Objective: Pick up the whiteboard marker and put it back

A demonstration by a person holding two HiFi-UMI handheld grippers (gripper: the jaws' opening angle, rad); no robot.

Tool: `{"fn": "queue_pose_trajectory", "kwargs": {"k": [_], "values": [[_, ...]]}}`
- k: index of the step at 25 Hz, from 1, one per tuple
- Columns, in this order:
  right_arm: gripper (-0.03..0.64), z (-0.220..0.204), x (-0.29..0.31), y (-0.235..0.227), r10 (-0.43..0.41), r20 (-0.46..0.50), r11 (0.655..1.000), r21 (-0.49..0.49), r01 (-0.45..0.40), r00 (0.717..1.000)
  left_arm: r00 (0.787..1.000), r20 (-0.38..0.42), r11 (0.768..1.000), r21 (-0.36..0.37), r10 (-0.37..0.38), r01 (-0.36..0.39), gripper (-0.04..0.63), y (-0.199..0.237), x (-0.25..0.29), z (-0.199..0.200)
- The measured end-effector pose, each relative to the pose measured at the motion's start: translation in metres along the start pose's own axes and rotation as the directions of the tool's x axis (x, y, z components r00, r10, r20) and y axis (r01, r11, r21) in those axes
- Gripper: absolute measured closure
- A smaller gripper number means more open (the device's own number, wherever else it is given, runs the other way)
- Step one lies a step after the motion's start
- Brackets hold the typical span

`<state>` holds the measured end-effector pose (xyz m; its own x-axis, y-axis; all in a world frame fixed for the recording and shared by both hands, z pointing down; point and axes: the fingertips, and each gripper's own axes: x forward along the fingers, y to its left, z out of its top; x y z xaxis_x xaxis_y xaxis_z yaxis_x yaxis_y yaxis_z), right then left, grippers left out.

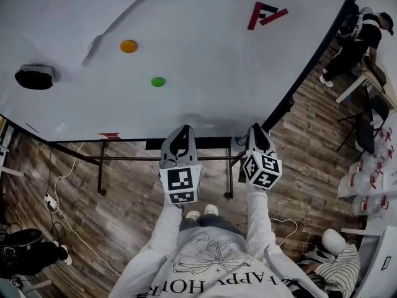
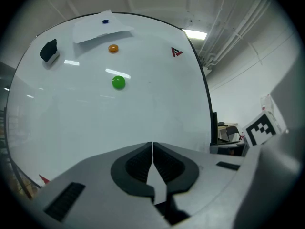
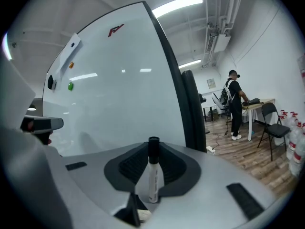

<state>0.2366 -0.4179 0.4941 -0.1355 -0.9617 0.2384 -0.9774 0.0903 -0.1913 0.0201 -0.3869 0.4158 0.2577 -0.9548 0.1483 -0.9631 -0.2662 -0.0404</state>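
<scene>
Clamping the whiteboard marker [image 3: 152, 175] upright between the fingers of the right gripper [image 3: 153, 152]; with the left gripper [image 2: 152, 157] fingers together on nothing; may pivot or slip out if knocked against the whiteboard [image 3: 119, 89] during placing.

My left gripper [image 1: 180, 131] and right gripper [image 1: 256, 129] are grey shells with black ribbed pads [image 2: 138, 163] and black-and-white marker cubes [image 1: 181, 185]; my sweatshirt [image 1: 208, 269] is white, long-sleeved, printed.
</scene>
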Motion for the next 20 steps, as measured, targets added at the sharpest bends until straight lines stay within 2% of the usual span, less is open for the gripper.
{"fn": "queue_pose_trajectory", "kwargs": {"k": [7,20], "values": [[0.552,-0.035,0.013,-0.004,-0.002,-0.086,1.000,0.027,0.005,0.996,1.000,-0.020,1.000,-0.001,0.003,-0.003,0.588,0.000,0.007,-0.007],[0.552,-0.059,0.023,-0.012,-0.022,-0.166,0.998,0.047,0.030,0.986,0.999,-0.032,1.000,-0.007,0.008,-0.008,0.588,-0.001,0.013,-0.011]]}}
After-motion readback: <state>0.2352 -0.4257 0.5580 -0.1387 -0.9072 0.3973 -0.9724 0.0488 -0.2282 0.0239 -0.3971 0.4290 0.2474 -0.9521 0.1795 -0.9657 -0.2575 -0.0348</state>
